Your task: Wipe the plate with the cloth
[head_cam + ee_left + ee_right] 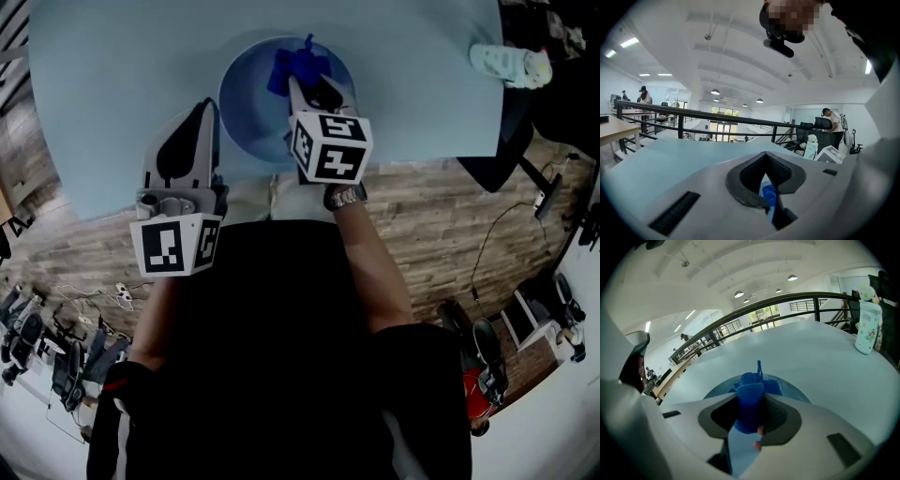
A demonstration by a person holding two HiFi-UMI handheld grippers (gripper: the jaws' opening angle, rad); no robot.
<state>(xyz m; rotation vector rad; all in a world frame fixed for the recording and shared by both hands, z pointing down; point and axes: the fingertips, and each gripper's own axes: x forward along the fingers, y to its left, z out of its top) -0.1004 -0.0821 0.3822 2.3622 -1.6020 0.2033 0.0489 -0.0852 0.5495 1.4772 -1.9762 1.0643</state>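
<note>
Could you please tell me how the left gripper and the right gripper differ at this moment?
The right gripper is shut on the blue cloth; the left gripper is shut on nothing. The right gripper is over the blue plate; the left gripper sits beside its left edge. Both point away from the person.

Left gripper [204, 108] and right gripper [302, 84] are held forward, side by side.
The right is extended farther, its jaws closed on a blue cloth [286, 67]; the left is held nearer the body, jaws pressed together, empty.
</note>
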